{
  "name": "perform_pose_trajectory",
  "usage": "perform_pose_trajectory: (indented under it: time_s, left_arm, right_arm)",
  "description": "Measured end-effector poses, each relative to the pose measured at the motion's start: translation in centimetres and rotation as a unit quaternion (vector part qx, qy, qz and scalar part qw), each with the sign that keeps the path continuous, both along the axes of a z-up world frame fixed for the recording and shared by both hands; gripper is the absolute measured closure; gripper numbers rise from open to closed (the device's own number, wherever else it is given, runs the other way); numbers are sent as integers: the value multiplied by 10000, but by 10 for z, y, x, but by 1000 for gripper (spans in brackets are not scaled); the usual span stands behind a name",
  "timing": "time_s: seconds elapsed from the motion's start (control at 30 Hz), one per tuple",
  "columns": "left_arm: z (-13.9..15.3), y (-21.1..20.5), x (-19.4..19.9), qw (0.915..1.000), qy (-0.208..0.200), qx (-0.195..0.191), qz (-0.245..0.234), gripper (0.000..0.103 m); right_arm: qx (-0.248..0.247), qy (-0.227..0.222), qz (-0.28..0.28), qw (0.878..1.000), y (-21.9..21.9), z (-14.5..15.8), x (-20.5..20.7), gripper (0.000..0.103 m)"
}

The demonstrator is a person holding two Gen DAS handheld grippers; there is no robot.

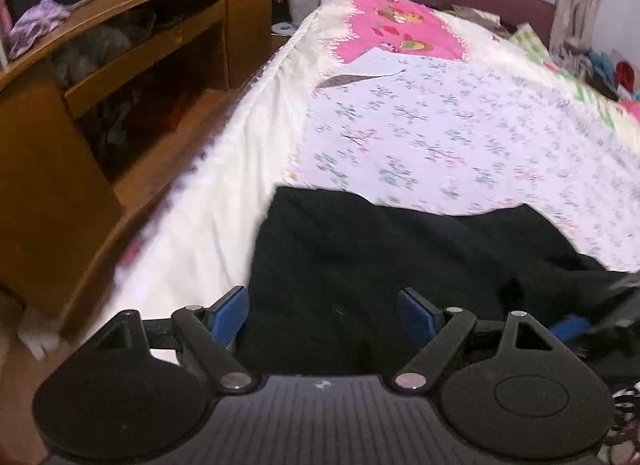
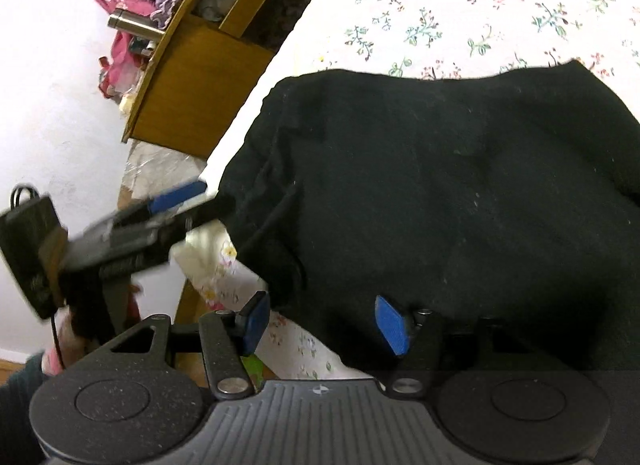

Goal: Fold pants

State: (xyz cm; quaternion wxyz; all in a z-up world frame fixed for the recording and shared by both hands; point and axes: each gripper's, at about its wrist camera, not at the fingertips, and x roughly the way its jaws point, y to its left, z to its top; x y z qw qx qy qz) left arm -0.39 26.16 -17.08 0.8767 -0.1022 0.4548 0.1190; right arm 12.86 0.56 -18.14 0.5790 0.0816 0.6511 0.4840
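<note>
while seen from the left wrist: black pants [image 1: 400, 257] heaped low in frame at bed [image 1: 440, 133] edge, left gripper [image 1: 322, 313] wide, empty; could slide off if nudged leftward

from the right wrist: pants [image 2: 440, 185] filling centre, right gripper [image 2: 322, 323] half open, pads clear of cloth; may snag one layer only

- pants [image 1: 400, 265] lie on bed [image 1: 420, 137], at its near edge
- desk [image 1: 120, 77] stands left of bed
- L gripper [image 2: 192, 201] sits left of pants
</note>
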Motion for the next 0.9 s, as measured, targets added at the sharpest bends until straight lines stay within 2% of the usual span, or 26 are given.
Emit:
perform_pose_trajectory:
  time_s: [0.17,0.27,0.33,0.37,0.43,0.53,0.6,0.73,0.9]
  left_arm:
    - [-30,31,31,9989,247,-118,-389,13]
    - [-46,25,35,9970,432,-366,-528,13]
    - [-52,10,37,9959,486,-367,-661,12]
    - [-54,0,37,9947,498,-310,-842,12]
    - [-56,-16,35,9934,472,69,-1042,13]
    - [-49,-22,32,9898,334,445,-1311,13]
    - [-42,-12,31,9898,254,427,-1334,12]
    - [-39,19,41,9937,231,282,-1063,12]
    - [-55,39,46,9945,582,-138,-864,12]
  right_arm:
    - [-155,36,-152,9998,21,1,1,54]
    - [-249,24,-117,9996,35,0,0,54]
    - [-333,26,-95,9994,42,0,0,54]
    - [-386,40,-87,9992,45,0,0,54]
    - [-583,49,45,9983,51,-3,0,53]
    - [-772,43,225,9968,57,-6,-4,53]
    - [-770,167,148,9968,56,-7,-4,53]
    - [-834,138,52,9964,54,-9,-4,51]
    - [-737,-1,-56,9973,51,-1,0,51]
